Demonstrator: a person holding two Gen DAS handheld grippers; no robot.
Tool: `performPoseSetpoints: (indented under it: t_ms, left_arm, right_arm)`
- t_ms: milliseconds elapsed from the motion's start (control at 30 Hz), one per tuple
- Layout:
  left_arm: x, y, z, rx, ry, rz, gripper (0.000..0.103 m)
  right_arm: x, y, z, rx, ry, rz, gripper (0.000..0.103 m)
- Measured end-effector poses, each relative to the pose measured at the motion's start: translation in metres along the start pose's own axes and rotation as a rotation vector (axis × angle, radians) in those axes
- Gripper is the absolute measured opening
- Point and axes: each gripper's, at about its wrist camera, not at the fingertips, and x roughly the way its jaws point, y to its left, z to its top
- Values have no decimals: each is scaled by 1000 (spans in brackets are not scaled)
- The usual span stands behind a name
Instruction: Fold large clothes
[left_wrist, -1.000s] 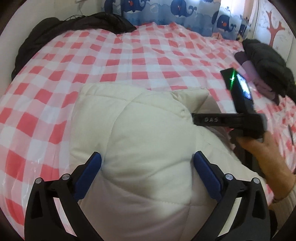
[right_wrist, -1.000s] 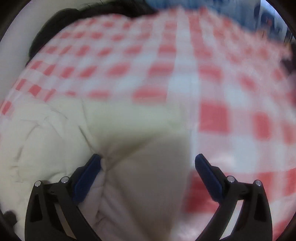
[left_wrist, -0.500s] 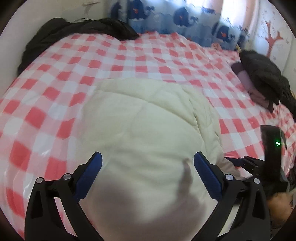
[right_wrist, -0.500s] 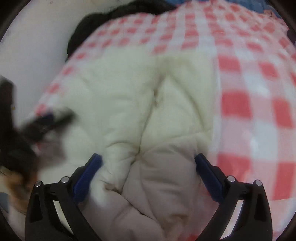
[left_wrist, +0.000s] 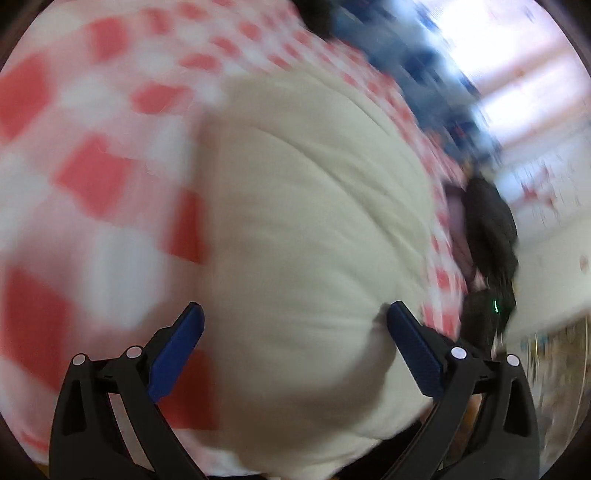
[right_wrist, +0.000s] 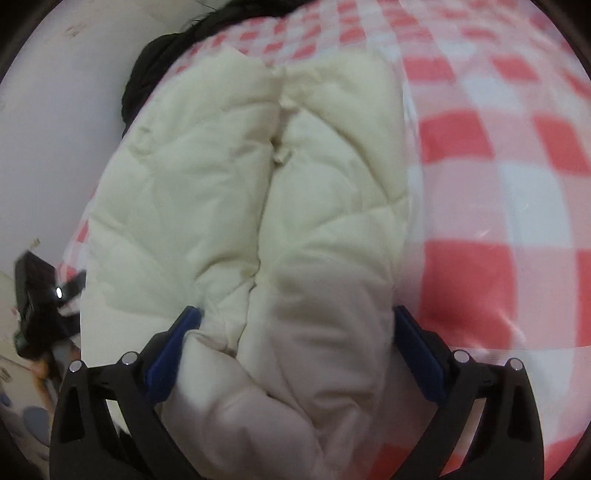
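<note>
The left tool (left_wrist: 291, 321) has its blue-padded jaws spread wide with nothing between them, poised above the cream quilted jacket (left_wrist: 306, 229), which lies folded into a puffy bundle on the red-and-white checked bed cover (left_wrist: 92, 177). The right tool (right_wrist: 295, 325) is likewise wide open and empty, its jaws framing the near end of the jacket (right_wrist: 258, 192), where two padded halves meet along a central seam. A dark garment (left_wrist: 487, 229) lies on the bed to the right of the jacket in the blurred left wrist view.
</note>
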Motion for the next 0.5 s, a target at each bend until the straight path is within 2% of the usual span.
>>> performPoseSetpoints:
  t_ms: [67, 167, 233, 400, 433, 500]
  left_arm:
    - [5, -36, -3, 129, -27, 113, 96]
    - [0, -66, -9, 248, -38, 158, 96]
    - [0, -73, -16, 313, -29, 189, 96]
    - [-2, -57, -23, 261, -39, 217, 96]
    - [2, -56, -21, 265, -34, 231, 96]
    - [2, -55, -22, 272, -28, 240, 96]
  right_arm:
    - [0, 3, 1, 6, -13, -15, 98]
    - [-4, 1, 0, 31, -48, -25, 97]
    - [-12, 4, -6, 10, -67, -57, 97]
    - [-30, 9, -15, -61, -72, -74, 97]
    - [-34, 11, -16, -73, -84, -88, 97]
    - [-31, 22, -12, -128, -52, -138, 97]
